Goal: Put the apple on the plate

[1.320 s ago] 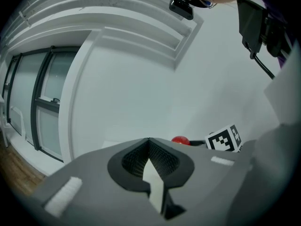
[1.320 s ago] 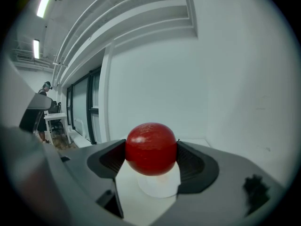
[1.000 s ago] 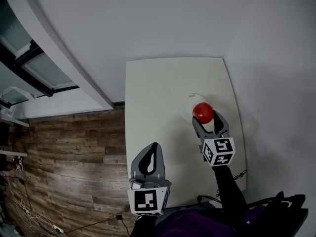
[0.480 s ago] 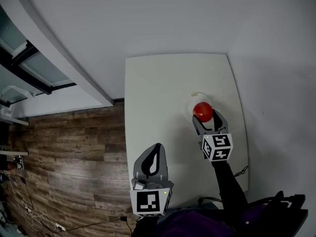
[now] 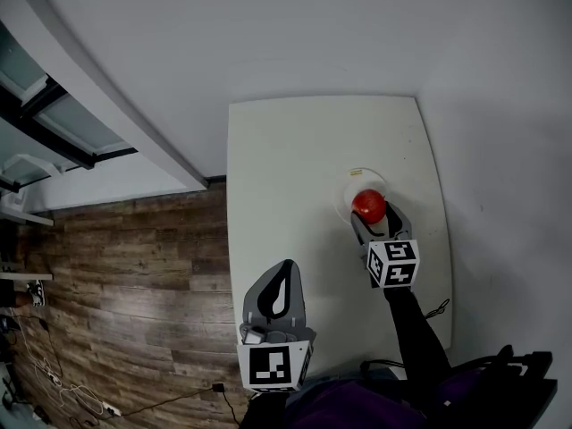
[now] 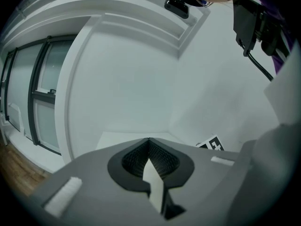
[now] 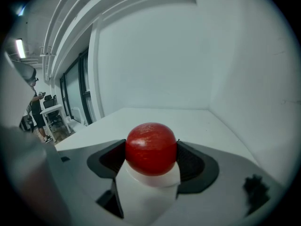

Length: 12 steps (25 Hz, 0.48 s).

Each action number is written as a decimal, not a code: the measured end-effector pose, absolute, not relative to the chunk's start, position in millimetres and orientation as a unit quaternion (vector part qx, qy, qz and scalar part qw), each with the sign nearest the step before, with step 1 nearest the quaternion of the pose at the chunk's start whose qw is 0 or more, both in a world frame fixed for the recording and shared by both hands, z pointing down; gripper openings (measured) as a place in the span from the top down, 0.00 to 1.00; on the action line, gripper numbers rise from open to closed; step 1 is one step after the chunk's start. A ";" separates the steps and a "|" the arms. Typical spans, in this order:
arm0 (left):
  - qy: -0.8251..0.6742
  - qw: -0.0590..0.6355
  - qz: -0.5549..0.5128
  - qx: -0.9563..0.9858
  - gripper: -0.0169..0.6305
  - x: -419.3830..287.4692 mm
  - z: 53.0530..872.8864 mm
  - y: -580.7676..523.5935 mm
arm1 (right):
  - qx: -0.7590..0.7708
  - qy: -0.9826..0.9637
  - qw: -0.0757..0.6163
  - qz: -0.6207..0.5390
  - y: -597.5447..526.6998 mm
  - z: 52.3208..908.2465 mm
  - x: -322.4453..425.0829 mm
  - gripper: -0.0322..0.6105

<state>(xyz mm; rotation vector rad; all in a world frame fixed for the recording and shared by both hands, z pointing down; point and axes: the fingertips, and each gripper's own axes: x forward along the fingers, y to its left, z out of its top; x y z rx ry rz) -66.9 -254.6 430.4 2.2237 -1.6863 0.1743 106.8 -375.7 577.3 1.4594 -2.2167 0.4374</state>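
A red apple [image 5: 368, 206] sits between the jaws of my right gripper [image 5: 372, 216], which is shut on it. It is held right over a small white plate [image 5: 350, 183] at the right side of the white table [image 5: 277, 168]. In the right gripper view both dark pads press the sides of the apple [image 7: 150, 147], and the plate [image 7: 149, 185] shows white directly beneath it; I cannot tell whether they touch. My left gripper [image 5: 282, 270] hovers at the table's near left edge, jaws shut and empty, their tips meeting in the left gripper view.
White walls border the table at the back and the right. Wooden floor [image 5: 134, 266] and a window frame [image 5: 54, 114] lie to the left. A dark cable [image 5: 438, 309] hangs at the table's near right corner. A distant person [image 7: 36, 108] stands by a desk.
My right gripper has eased slightly forward with the apple, staying over the plate. The left gripper has hardly moved.
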 end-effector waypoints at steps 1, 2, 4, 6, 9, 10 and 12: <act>-0.594 0.171 0.062 0.784 0.96 -66.8 431.0 -255.2 | 0.529 -0.803 0.226 0.159 -376.1 578.8 107.0 0.41; -0.593 0.172 0.063 0.784 0.96 -66.6 431.7 -255.7 | 0.528 -0.802 0.227 0.160 -376.4 580.0 107.1 0.40; -0.593 0.175 0.065 0.783 0.96 -65.9 432.8 -256.3 | 0.528 -0.802 0.230 0.160 -377.2 581.9 107.6 0.41; -0.593 0.177 0.066 0.783 0.96 -65.5 433.6 -256.6 | 0.526 -0.802 0.233 0.160 -377.3 584.1 108.0 0.41; -0.595 0.176 0.065 0.782 0.96 -65.9 433.0 -256.3 | 0.520 -0.803 0.239 0.165 -375.7 588.9 107.5 0.40; -0.595 0.174 0.066 0.782 0.96 -65.9 432.8 -256.0 | 0.519 -0.804 0.240 0.166 -375.2 590.0 107.4 0.40; -0.594 0.172 0.067 0.783 0.96 -66.0 432.3 -255.3 | 0.518 -0.804 0.239 0.165 -374.8 590.9 107.5 0.40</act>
